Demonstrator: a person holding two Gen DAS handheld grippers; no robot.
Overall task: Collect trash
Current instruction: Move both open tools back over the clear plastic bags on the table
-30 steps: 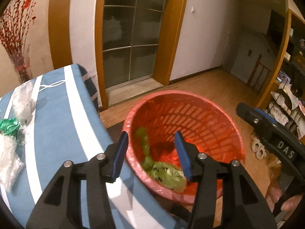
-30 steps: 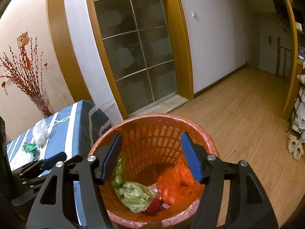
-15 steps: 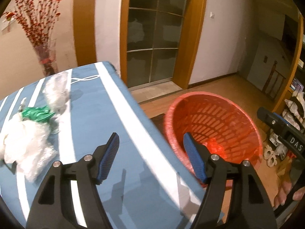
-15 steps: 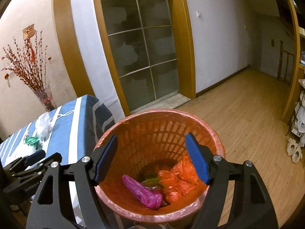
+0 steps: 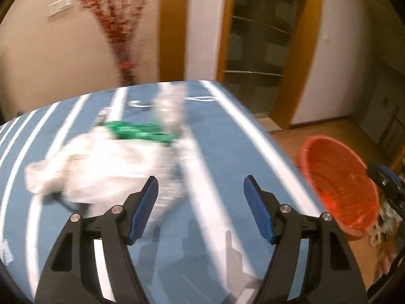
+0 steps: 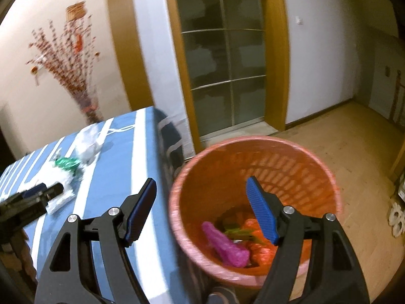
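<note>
Swinging away from the orange basket (image 5: 339,187), our left tongs (image 5: 200,202) now face the white and green trash (image 5: 101,157) on the striped surface (image 5: 227,136), spread empty for it; right tongs (image 6: 201,207) gape beside the basket.

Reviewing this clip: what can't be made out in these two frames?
- Left wrist view: motion blur smears the white plastic pile and green wrapper; how many pieces lie there is unclear.
- Left wrist view: the orange basket sits at the frame edge; its contents are hidden by its wall.
- Right wrist view: the right gripper covers part of the basket floor beside the pink bag.
- Right wrist view: the left gripper is blurred and cut off.
</note>
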